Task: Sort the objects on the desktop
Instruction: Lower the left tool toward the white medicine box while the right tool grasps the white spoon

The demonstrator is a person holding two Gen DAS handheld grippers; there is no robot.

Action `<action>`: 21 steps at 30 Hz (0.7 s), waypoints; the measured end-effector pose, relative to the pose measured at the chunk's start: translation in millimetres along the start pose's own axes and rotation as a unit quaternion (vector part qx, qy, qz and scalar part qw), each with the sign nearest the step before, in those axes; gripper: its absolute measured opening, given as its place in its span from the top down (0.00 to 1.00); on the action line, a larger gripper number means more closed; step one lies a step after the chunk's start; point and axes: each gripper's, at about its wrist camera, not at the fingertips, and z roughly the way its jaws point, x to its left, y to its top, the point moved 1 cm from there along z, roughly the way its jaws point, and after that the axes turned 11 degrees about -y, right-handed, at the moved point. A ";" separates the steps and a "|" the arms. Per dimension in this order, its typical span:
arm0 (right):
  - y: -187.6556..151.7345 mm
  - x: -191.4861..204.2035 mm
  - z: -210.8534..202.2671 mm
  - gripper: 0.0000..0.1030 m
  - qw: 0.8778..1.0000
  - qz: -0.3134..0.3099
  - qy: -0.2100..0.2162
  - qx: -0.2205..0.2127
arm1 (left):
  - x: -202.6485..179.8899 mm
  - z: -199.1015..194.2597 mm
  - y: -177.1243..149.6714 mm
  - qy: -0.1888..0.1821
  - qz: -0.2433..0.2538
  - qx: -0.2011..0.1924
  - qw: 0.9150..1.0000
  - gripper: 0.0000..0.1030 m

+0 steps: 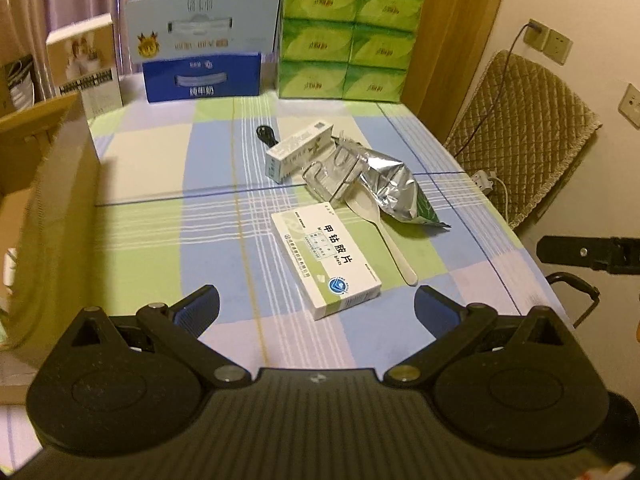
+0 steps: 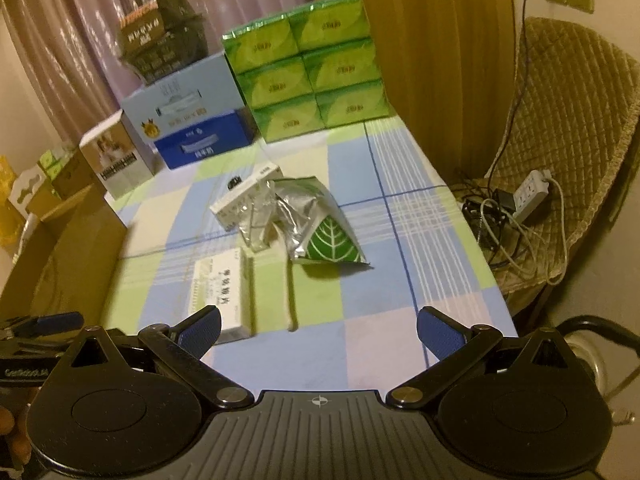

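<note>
On the checked tablecloth lie a flat white-and-green medicine box (image 1: pixel 326 261) (image 2: pixel 220 290), a white plastic spoon (image 1: pixel 384 236) (image 2: pixel 289 292), a crumpled silver foil bag with a green leaf print (image 1: pixel 390 190) (image 2: pixel 320 228), a wire metal clip (image 1: pixel 332 172) and a longer white carton (image 1: pixel 299 150) (image 2: pixel 244 196) with a small black object (image 1: pixel 267 135) behind it. My left gripper (image 1: pixel 316 310) is open, just short of the medicine box. My right gripper (image 2: pixel 318 330) is open too, hovering before the spoon's handle end, nothing between its fingers.
Stacked green tissue packs (image 1: pixel 348 38) (image 2: pixel 308 68), blue and pale cartons (image 1: pixel 202 76) (image 2: pixel 200 140) and a small photo box (image 1: pixel 86 60) line the table's far edge. An open cardboard box (image 1: pixel 48 208) (image 2: pixel 76 248) stands left. A padded chair (image 1: pixel 532 132) (image 2: pixel 572 152) with a power strip (image 2: pixel 534 194) sits right.
</note>
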 end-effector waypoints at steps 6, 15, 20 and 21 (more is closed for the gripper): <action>5.7 -0.1 31.9 0.02 0.999 -0.030 0.009 0.034 | 1.6 41.3 2.3 0.005 -0.005 0.009 1.000 0.01; 3.3 1.9 61.3 0.02 0.998 -0.043 0.001 0.047 | 1.5 89.8 5.0 0.013 -0.001 0.014 1.000 0.03; 0.1 6.4 76.8 0.07 0.996 -0.075 -0.008 0.054 | 2.8 109.2 6.1 0.025 0.007 0.021 0.999 0.11; -0.4 6.2 80.0 0.08 0.995 -0.076 -0.006 0.057 | 4.1 112.8 6.1 0.024 0.009 0.023 0.999 0.13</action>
